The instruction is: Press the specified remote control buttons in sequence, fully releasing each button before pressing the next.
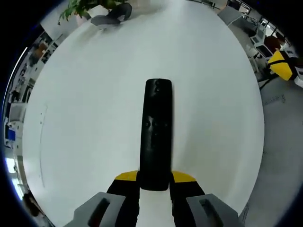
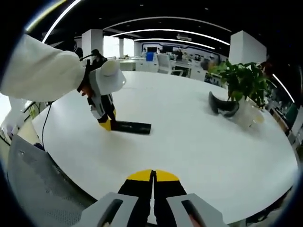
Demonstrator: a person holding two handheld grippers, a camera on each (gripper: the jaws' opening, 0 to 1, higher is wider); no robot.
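A long black remote control [image 1: 156,135] lies on the white table [image 1: 85,118], pointing away from me in the left gripper view. My left gripper [image 1: 155,182] is shut on its near end, the yellow-tipped jaws on either side of it. From the right gripper view the same remote [image 2: 131,126] lies flat at the left, with the left gripper [image 2: 107,124] clamped on its end and a white sleeve [image 2: 40,71] above. My right gripper [image 2: 153,177] hovers over the table's near edge, jaws pressed together with nothing between them.
A potted green plant [image 2: 244,82] in a pale pot stands at the far right, with a dark curved object [image 2: 221,106] beside it. A grey mesh chair [image 2: 33,189] sits at the near left. Office desks and a yellow object [image 1: 283,65] lie beyond the table.
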